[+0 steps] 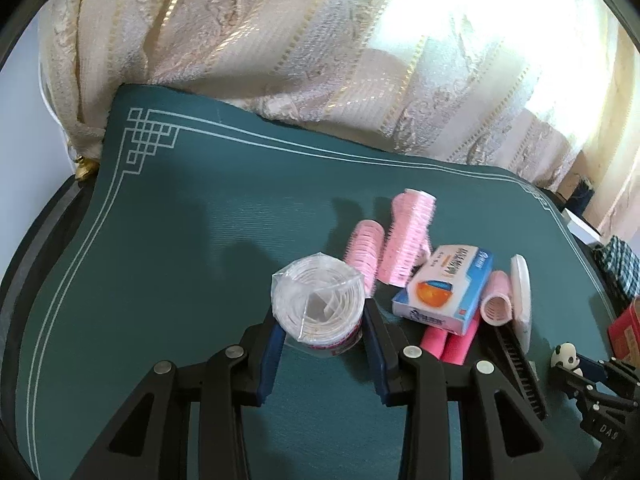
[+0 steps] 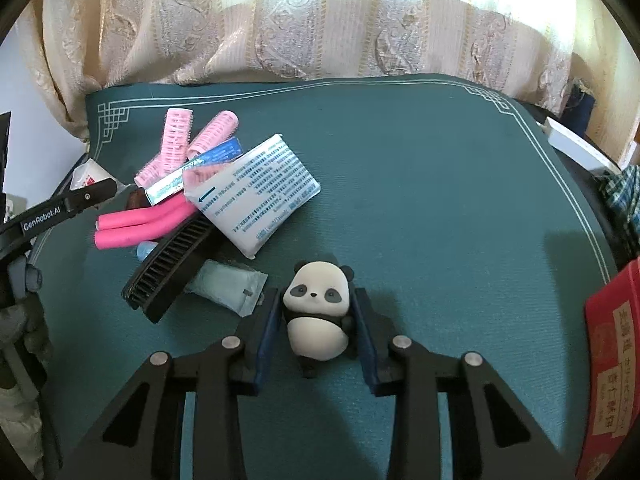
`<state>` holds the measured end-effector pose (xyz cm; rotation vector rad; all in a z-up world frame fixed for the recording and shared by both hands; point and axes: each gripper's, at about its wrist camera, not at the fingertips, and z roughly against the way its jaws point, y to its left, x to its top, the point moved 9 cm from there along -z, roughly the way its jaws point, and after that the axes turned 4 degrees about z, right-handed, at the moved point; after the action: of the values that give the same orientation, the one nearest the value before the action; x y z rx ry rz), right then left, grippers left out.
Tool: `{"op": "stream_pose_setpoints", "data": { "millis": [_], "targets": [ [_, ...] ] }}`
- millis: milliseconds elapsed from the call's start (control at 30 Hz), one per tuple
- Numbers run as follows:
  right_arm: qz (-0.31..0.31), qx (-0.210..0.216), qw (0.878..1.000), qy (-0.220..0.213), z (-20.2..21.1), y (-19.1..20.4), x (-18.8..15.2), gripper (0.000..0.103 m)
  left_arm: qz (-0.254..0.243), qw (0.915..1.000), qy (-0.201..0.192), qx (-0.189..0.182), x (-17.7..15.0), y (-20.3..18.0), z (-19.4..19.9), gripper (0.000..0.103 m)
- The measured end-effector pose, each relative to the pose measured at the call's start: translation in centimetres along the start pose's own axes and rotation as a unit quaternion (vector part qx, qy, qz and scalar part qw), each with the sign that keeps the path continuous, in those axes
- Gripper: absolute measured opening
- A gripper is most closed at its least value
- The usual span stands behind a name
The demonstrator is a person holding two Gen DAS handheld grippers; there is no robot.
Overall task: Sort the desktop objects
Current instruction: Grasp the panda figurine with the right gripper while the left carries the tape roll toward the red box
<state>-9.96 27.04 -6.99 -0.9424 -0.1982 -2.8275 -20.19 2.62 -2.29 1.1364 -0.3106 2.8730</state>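
My left gripper (image 1: 322,312) is shut on a white roll wrapped in clear plastic (image 1: 316,296), held just above the green desk mat (image 1: 160,260). My right gripper (image 2: 316,296) is shut on a small black-and-white panda figure (image 2: 316,320), with its blue pads against the figure's sides. The panda (image 1: 566,358) also shows at the right edge of the left wrist view. A pile lies between the two grippers: pink hair rollers (image 1: 404,236), a blue-and-white medicine box (image 1: 444,292), pink foam rods (image 2: 140,226) and a black comb (image 2: 172,264).
A red box (image 2: 612,364) stands at the mat's right edge. A pale blue packet (image 2: 228,284) lies beside the comb, and a white round disc (image 1: 520,300) leans on the pile. A patterned curtain (image 2: 320,20) hangs behind the mat. Checked cloth (image 2: 624,192) sits at the far right.
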Motion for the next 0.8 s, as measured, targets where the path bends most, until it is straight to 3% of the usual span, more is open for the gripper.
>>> {"op": "stream_pose_setpoints", "data": {
  "millis": [800],
  "targets": [
    [-0.068, 0.007, 0.997, -0.047, 7.7, -3.8, -3.6, 0.039, -0.051, 0.9979, -0.011, -0.039, -3.8, -9.0, 5.1, 0.039]
  ]
}}
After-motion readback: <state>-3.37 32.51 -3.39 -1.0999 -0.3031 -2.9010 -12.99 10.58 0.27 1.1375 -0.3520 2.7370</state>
